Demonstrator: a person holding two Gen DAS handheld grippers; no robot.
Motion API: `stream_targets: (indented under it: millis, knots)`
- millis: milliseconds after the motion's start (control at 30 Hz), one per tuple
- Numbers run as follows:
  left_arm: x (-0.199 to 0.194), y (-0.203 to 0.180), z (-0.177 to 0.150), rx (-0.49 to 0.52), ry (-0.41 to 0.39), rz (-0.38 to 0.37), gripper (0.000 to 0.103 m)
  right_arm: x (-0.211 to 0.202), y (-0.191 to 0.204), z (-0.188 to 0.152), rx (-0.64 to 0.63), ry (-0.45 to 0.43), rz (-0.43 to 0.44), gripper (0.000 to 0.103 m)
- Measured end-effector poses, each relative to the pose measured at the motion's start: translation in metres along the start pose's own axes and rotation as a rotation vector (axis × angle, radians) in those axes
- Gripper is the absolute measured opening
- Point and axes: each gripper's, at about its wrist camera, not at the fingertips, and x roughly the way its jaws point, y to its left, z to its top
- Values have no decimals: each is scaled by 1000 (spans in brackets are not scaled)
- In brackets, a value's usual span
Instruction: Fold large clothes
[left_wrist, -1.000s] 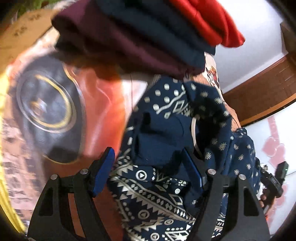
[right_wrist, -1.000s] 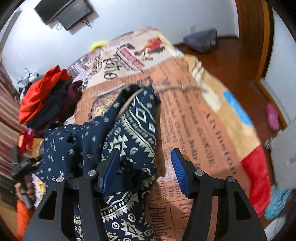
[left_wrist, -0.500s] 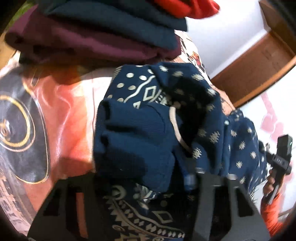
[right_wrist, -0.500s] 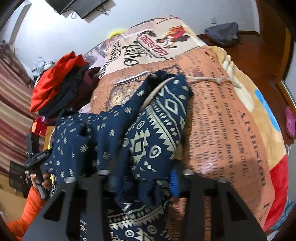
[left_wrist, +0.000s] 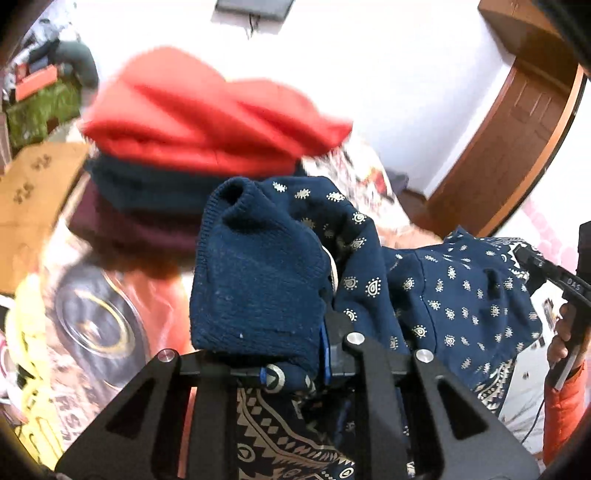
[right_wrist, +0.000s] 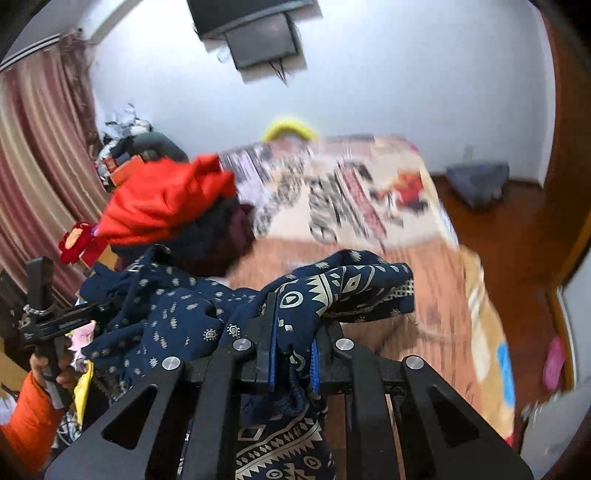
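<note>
Jaws of the left gripper (left_wrist: 295, 369) are closing on a thick wad of the navy patterned garment (left_wrist: 424, 295), seen in the left wrist view. A plain ribbed part of the cloth bulges up over the jaws and hides most of the blue pads, so only a sliver of one shows beside the fabric. Cloth fills the gap, and the pinch looks bunched rather than taken on a clean edge. From there the garment stretches off right toward the right gripper (left_wrist: 554, 273), lifted clear of the printed bedspread (left_wrist: 155, 295). Behind it sits a stack of folded clothes (left_wrist: 192, 147), red on top. That stack is close: I judge a swing of the hanging cloth could brush it and topple it.

In the right wrist view, the right gripper (right_wrist: 291, 354) has its jaws almost together and closing, with a narrow twist of the same garment (right_wrist: 177, 310) pinched between the blue pads. More fabric drapes over the top and hangs below. The left gripper (right_wrist: 55, 321) shows at far left with the cloth sagging between the two. This hold is thin; I judge that a sharp shake to spread the garment could pull it free, or leave it twisted.
</note>
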Motion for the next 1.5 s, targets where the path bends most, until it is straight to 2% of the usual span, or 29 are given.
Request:
stream_targets:
  millis: [100, 167, 300, 433, 600, 700, 767, 867, 933, 1100, 1267, 1400, 1500]
  knots:
    - [-24, 4, 15, 12, -67, 11, 20, -2, 4, 17, -8, -47, 6, 11]
    - [-30, 4, 21, 41, -101, 55, 20, 3, 3, 23, 1, -58, 8, 11]
    - [-19, 15, 19, 53, -94, 103, 20, 32, -6, 24, 40, -25, 11, 11]
    - [17, 28, 0, 49, -21, 164, 21, 75, -13, 8, 48, 78, -16, 11]
    - [82, 59, -26, 4, 141, 240, 25, 125, -29, -21, 55, 222, -82, 12]
    - [106, 86, -39, -93, 219, 218, 32, 140, -39, -34, 49, 272, -130, 12]
    - [115, 99, -42, -129, 235, 211, 42, 145, -48, -39, 76, 309, -127, 12]
    - [114, 103, -44, -117, 231, 238, 51, 143, -49, -39, 70, 319, -118, 14]
    - [110, 107, -44, -95, 244, 261, 53, 137, -45, -39, 39, 311, -133, 17]
    - [87, 99, -47, -54, 245, 264, 54, 122, -40, -39, 23, 315, -162, 19]
    - [47, 94, -48, 13, 209, 284, 55, 90, -35, -38, 24, 283, -152, 19]
    - [19, 80, -47, 66, 164, 331, 56, 61, -27, -37, -7, 251, -148, 19]
    - [-3, 74, -42, 78, 126, 347, 64, 34, -20, -38, -42, 220, -150, 25]
